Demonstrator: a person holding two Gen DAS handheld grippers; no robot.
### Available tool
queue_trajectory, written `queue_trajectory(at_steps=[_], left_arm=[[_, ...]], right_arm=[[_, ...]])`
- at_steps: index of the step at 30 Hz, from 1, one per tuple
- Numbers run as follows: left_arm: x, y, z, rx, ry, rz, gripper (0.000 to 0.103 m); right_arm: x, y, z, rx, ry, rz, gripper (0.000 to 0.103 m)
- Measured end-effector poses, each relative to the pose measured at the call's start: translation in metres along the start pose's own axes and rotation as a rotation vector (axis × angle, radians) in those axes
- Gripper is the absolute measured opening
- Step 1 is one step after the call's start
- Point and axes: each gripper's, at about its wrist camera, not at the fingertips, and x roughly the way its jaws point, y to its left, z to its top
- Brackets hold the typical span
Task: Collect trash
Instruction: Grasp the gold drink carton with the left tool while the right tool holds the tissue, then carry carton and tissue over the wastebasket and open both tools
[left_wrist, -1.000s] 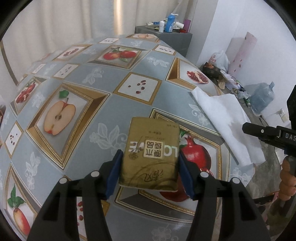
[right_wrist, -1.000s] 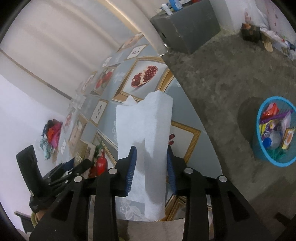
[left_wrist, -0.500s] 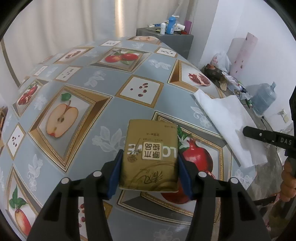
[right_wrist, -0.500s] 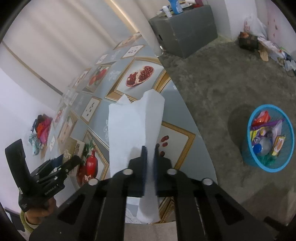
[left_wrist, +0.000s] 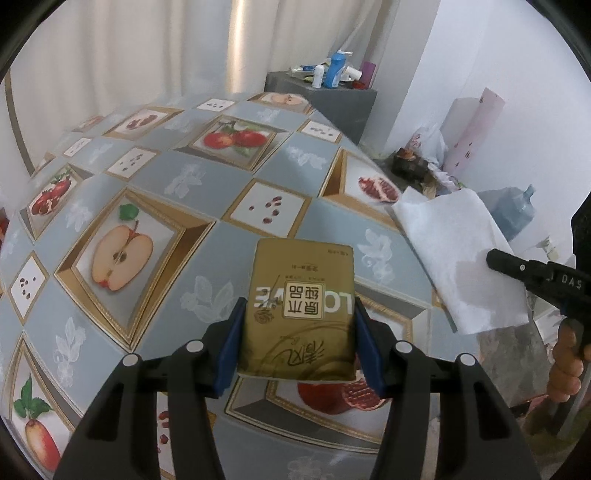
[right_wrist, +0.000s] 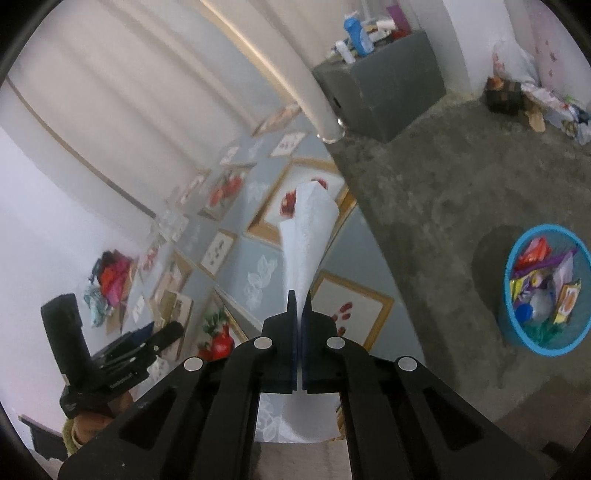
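My left gripper (left_wrist: 297, 332) is shut on a gold tissue pack (left_wrist: 301, 295), its blue pads pressed to both sides just above the fruit-patterned tablecloth (left_wrist: 177, 173). At the table's right edge my right gripper (right_wrist: 299, 306) is shut on a white paper towel (right_wrist: 306, 243), which stands up pinched and folded between the fingers. In the left wrist view the same paper towel (left_wrist: 458, 251) hangs lifted from the right gripper (left_wrist: 496, 258). The left gripper (right_wrist: 162, 336) shows low at the left of the right wrist view.
A blue bin (right_wrist: 508, 280) holding several wrappers stands on the grey floor to the right of the table. Against the far wall is a grey cabinet (left_wrist: 332, 96) with bottles on top. Bags and a water jug (left_wrist: 513, 214) lie by that wall.
The right gripper's jaws closed on the paper towel and lifted it, so the flat sheet now stands folded. The left gripper kept its hold on the gold pack and barely moved.
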Motion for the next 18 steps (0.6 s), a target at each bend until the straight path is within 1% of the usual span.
queue_trajectory(at_steps=[4, 6, 8, 11, 13, 14, 18], left_arm=[[-0.001, -0.01, 0.01, 0.006, -0.008, -0.027, 0.053], [-0.001, -0.018, 0.016, 0.019, -0.016, -0.04, 0.053], [-0.002, -0.03, 0.023, 0.033, -0.024, -0.07, 0.053], [-0.002, -0.059, 0.035, 0.083, -0.037, -0.124, 0.053], [0.0, -0.086, 0.044, 0.137, -0.042, -0.17, 0.053], [0.002, -0.095, 0.047, 0.153, -0.039, -0.187, 0.053], [0.016, -0.152, 0.058, 0.249, 0.001, -0.272, 0.053]], right_arm=[[-0.019, -0.014, 0.008, 0.022, -0.064, -0.048, 0.0], [-0.034, -0.026, 0.011, 0.044, -0.105, -0.07, 0.0], [-0.054, -0.041, 0.012, 0.074, -0.153, -0.101, 0.0], [-0.084, -0.067, 0.009, 0.13, -0.223, -0.15, 0.0], [-0.099, -0.082, 0.005, 0.167, -0.259, -0.179, 0.0], [-0.111, -0.097, 0.0, 0.199, -0.284, -0.202, 0.0], [-0.135, -0.138, -0.018, 0.3, -0.329, -0.278, 0.0]])
